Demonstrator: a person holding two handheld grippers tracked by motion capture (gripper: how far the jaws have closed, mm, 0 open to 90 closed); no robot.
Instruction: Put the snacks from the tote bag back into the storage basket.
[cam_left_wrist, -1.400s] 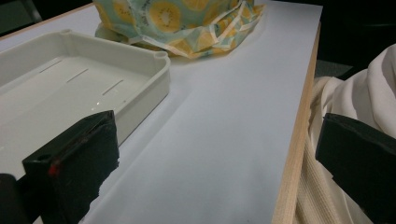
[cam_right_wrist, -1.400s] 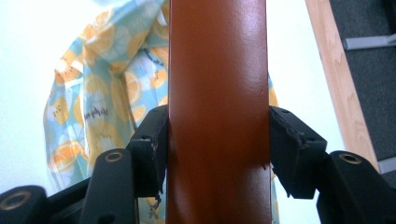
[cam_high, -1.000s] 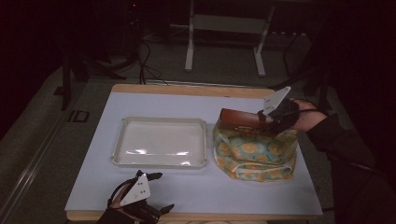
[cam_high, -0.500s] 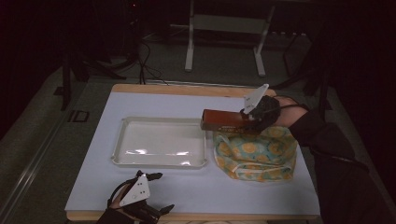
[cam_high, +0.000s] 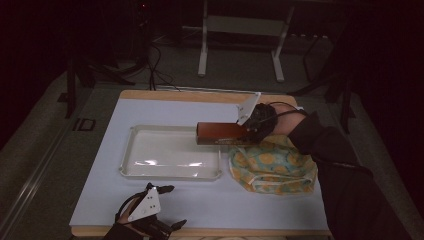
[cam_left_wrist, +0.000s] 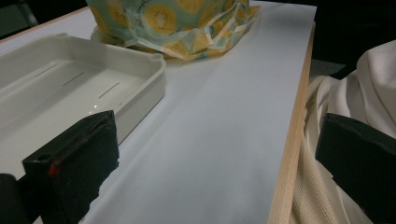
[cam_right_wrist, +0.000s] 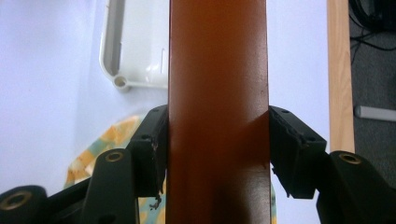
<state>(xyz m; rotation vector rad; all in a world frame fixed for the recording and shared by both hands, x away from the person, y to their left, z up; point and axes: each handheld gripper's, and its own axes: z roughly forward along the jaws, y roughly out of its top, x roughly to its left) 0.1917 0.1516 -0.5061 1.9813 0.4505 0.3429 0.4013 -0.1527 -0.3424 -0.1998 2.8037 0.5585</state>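
box (cam_high: 220, 133) one, tray (cam_high: 131, 170) one, fabric bag (cam_high: 272, 167) one

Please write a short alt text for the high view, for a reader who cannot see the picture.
The right gripper holds a long brown box level above the right end of a white tray on a pale table, with a yellow-patterned fabric bag beside the tray. The left gripper rests open at the table's near edge.
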